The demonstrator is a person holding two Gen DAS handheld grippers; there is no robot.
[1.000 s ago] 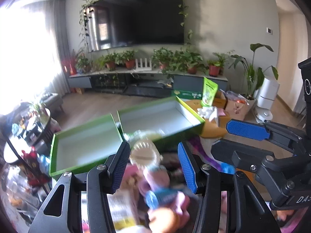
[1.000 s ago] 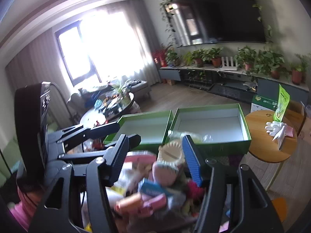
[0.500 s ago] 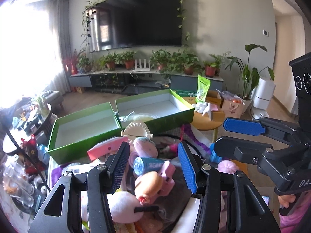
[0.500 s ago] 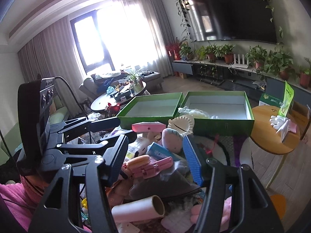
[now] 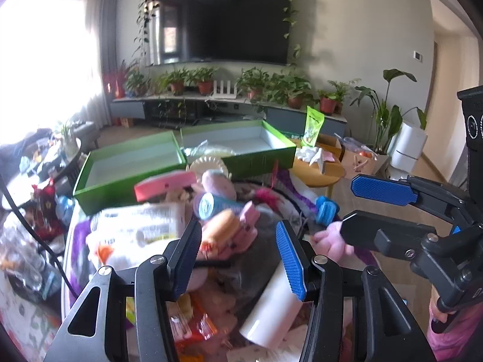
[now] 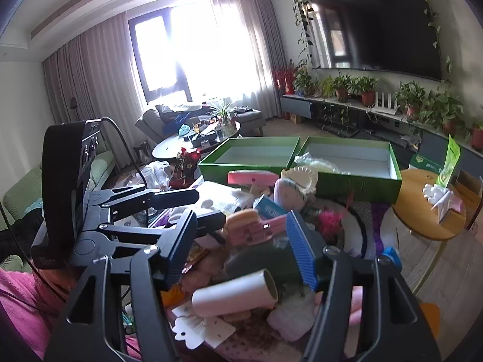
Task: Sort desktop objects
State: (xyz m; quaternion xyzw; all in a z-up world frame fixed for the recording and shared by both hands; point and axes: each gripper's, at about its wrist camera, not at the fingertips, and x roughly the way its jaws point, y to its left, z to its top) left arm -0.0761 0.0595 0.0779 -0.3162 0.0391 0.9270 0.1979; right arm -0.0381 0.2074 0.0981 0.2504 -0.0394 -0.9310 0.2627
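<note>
A heap of small objects covers the table: a white paper roll [image 6: 235,294] [image 5: 271,310], a pink clip [image 6: 256,229], an orange bun-shaped toy [image 5: 222,227], a blue tube [image 5: 211,205], a pink box [image 5: 166,185] and a white pleated mould [image 6: 302,178]. Two open green boxes [image 5: 126,163] [image 6: 350,163] stand side by side behind the heap. My left gripper [image 5: 238,256] is open and empty above the heap. My right gripper [image 6: 241,247] is open and empty above the paper roll; it also shows in the left wrist view [image 5: 374,208].
A round wooden side table [image 6: 428,211] with white gloves and a green pouch stands to the right. A glass coffee table [image 6: 193,141] with clutter is at the left. A TV bench with potted plants [image 5: 271,90] runs along the far wall.
Both grippers have pulled back and up from the green boxes, so more of the heap and the paper roll shows. Both stay open and empty.
</note>
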